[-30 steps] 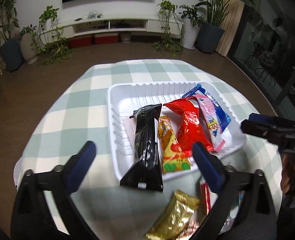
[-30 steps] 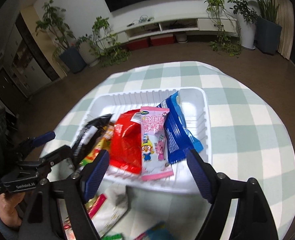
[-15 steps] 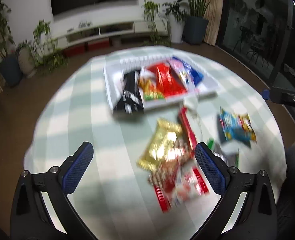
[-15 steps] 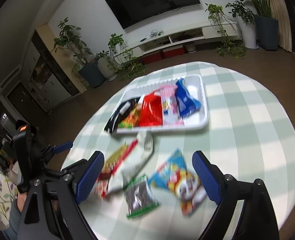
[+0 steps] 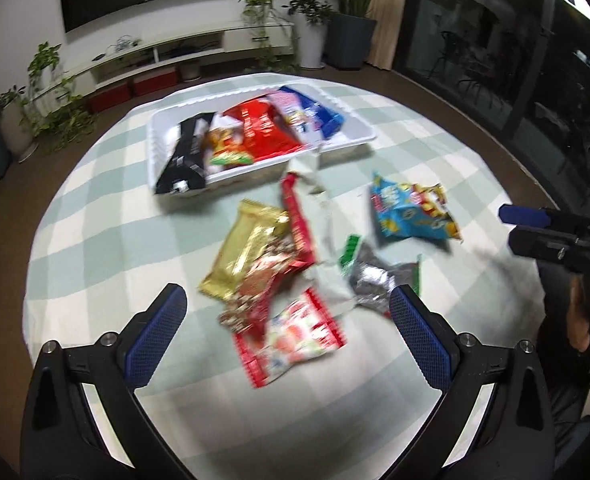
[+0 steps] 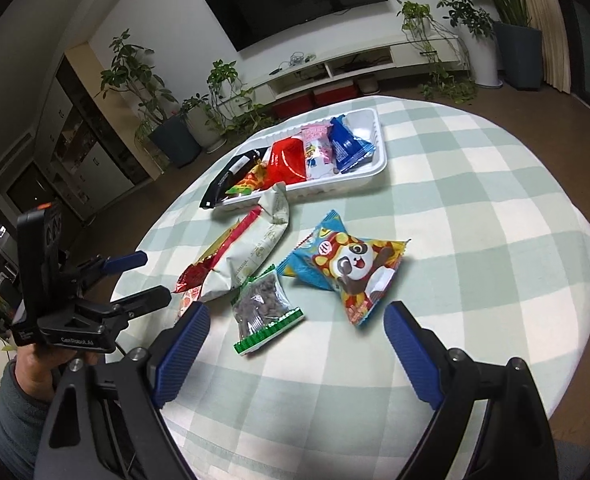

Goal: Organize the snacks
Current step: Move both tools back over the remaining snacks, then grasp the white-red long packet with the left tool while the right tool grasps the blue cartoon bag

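Note:
A white tray (image 5: 359,136) (image 6: 377,168) on the far side of the round table holds black, yellow, red, pink and blue snack packs. Loose packs lie nearer: a gold pack (image 5: 243,248), a red-white pack (image 5: 295,336), a white pack (image 6: 255,244), a clear pack with a green edge (image 6: 263,308) and a blue panda pack (image 6: 351,264). My left gripper (image 5: 287,336) is open and empty, held above the red-white pack. My right gripper (image 6: 295,352) is open and empty, just in front of the clear pack.
The table has a green-and-white checked cloth (image 6: 475,208) with its round edge close to both grippers. Beyond it are a wooden floor, potted plants (image 6: 175,136), a low white TV shelf (image 6: 355,64) and a glass door on the right.
Both grippers have pulled back from the tray toward the near side of the table. The loose packs have come into full view. Both stay open.

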### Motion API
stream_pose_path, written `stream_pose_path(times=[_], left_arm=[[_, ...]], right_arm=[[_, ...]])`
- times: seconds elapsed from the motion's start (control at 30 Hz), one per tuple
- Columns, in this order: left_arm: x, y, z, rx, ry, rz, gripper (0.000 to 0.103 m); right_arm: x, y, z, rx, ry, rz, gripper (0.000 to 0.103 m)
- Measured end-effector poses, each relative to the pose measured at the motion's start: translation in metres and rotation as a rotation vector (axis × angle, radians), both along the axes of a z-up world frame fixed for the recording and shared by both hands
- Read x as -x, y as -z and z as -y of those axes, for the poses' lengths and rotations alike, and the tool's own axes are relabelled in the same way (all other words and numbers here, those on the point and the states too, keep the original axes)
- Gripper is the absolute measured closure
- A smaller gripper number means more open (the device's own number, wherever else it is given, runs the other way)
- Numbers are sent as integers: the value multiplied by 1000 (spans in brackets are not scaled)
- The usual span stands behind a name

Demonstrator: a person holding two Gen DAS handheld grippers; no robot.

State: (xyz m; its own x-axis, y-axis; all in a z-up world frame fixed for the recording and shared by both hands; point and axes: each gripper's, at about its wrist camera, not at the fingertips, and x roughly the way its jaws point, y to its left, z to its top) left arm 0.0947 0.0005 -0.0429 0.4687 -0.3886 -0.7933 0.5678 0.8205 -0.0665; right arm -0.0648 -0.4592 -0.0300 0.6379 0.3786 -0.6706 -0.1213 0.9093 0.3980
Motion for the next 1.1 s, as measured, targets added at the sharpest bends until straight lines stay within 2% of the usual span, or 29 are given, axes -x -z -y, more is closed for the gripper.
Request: stream_pose_path(times=[0.1, 0.23, 0.3, 0.4, 0.47, 0.57, 0.63, 0.73, 1.1], left_arm=[[-6, 0, 22, -46, 46, -6, 4], [-27, 6, 51, -120, 86, -39, 28], [-35, 9, 60, -135, 100, -58, 35], [-50, 19, 77, -202, 113, -83, 37], [-57, 26, 82, -222, 109, -104, 38], [-66, 37, 89, -227, 114, -136, 46], [-71, 44, 91, -221, 113, -165, 59], [-75, 54, 95, -227, 117, -189, 69], [-83, 65, 110, -224, 132, -204, 71]], right_arm=[[3, 1, -3, 18, -11, 4, 19], [4, 3, -3, 27, -11, 3, 25], [4, 3, -2, 26, -11, 3, 25], [4, 3, -1, 24, -11, 7, 26], [3, 3, 1, 20, -10, 7, 26], [3, 5, 3, 13, -13, 5, 28], [3, 6, 3, 7, -13, 0, 30], [2, 8, 5, -1, -13, -1, 30], [4, 9, 4, -3, -22, -11, 33]])
